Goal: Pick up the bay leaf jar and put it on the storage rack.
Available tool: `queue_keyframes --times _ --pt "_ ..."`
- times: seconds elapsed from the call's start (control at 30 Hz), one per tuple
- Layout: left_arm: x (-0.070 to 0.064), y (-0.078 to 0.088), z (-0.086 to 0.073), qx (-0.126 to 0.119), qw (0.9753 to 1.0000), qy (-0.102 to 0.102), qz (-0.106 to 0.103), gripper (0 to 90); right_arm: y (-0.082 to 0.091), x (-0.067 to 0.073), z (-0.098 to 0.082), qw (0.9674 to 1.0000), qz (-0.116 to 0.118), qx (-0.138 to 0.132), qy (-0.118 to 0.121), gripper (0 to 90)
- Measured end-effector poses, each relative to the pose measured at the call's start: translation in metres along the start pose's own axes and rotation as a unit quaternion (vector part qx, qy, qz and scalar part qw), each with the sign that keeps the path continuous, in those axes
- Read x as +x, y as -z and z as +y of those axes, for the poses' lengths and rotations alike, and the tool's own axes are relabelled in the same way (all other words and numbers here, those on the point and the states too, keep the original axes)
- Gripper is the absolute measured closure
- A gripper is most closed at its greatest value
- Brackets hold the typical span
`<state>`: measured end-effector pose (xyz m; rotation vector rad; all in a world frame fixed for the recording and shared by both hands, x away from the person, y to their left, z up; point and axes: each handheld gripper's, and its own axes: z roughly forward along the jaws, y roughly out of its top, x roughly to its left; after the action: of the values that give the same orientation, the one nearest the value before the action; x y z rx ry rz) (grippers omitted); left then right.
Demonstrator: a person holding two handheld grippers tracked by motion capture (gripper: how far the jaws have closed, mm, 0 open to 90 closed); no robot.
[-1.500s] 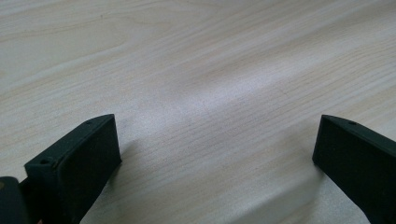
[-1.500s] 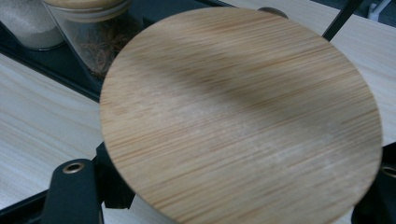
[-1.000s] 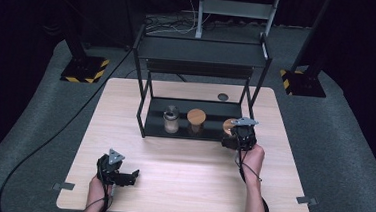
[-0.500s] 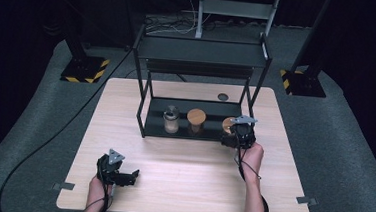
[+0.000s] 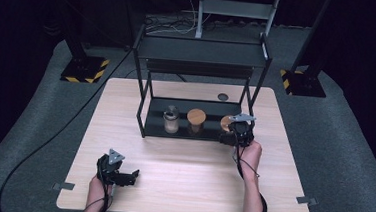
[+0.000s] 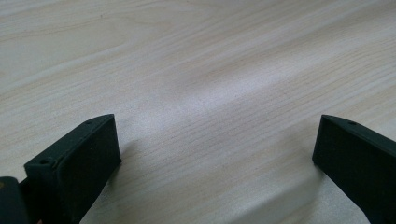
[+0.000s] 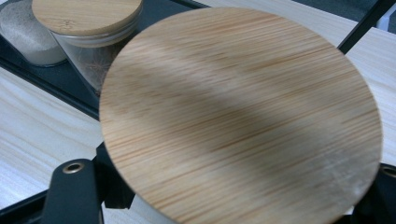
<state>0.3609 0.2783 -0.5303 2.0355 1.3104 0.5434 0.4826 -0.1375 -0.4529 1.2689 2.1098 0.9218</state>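
Text: none legible.
Labels: none legible.
Signs: yellow-black hazard stripes on stand bases [image 5: 84, 70], no wording.

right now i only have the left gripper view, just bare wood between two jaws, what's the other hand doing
Observer: The right gripper is at the right end of the black rack's lower shelf, shut on a jar with a round bamboo lid.
Operator: any other jars on that shelf
Observer: Two: a bamboo-lidded jar in the middle and a jar of pale powder to its left.
Operator: and where's my left gripper on the table
Observer: The left gripper sits near the table's front left corner, open, nothing between its jaws.
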Motion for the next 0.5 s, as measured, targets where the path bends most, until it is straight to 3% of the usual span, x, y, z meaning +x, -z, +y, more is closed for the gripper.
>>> queue_keyframes --times 0.5 --pt "0.0 0.0 0.0 0.0 1.0 0.0 0.0 0.3 -0.0043 0.0023 0.005 1.0 0.003 -0.005 -0.002 25.0"
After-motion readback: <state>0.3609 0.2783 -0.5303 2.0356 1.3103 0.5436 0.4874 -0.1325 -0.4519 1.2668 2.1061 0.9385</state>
